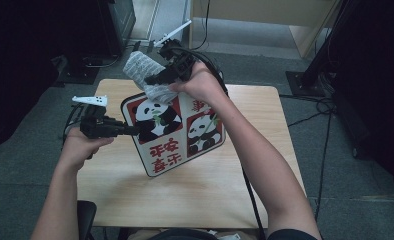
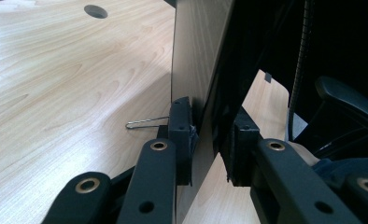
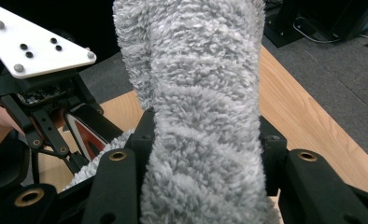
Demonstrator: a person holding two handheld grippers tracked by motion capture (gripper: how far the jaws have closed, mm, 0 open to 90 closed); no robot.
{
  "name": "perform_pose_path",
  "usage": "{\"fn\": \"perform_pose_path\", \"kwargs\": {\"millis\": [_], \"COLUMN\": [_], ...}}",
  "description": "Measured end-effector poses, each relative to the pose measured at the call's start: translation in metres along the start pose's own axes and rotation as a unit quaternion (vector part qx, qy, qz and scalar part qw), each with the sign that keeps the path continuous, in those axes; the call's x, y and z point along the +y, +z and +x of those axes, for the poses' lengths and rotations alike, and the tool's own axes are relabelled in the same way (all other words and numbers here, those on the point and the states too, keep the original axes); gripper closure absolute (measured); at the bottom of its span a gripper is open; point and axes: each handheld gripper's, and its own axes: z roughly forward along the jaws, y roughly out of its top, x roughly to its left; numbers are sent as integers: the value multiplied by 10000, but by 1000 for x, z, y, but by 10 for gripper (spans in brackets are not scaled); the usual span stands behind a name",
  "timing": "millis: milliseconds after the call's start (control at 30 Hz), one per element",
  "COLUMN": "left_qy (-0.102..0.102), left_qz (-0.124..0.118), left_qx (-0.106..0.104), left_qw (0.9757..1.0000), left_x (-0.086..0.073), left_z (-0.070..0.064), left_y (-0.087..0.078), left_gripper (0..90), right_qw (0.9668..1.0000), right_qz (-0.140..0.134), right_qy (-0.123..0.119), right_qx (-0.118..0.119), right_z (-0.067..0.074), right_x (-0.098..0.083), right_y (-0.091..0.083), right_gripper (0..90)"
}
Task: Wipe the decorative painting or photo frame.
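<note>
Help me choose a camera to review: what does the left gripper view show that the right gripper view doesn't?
Left gripper view: a wire clip, a tabletop hole, fingers pressing the panda board. Right gripper view: grey fluffy cloth between the fingers of the right gripper. Both: the left gripper, panda board, wooden table.

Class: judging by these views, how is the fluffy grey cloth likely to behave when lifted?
The grey cloth probably flops: it bunches and bends between the right hand-held gripper jaws. Its deep pile suggests it is light and squashy, unlikely to slip.
</note>
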Motion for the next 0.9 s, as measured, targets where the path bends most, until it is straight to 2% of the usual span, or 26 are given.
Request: {"fn": "perform_pose_path", "kwargs": {"millis": [900], "left_qy": [-48], "left_qz": [-13], "left_qx": [3], "left_qw": [10000], "left_x": [0], "left_z": [0], "left_y": [0], "left_gripper": [762], "right_qw": [9994], "right_qz": [-151], "right_qy": [294], "right_qx": [-80], "right_z": [-25], "right_x": [-17], "right_y": [-21], "right_gripper": [555]}}
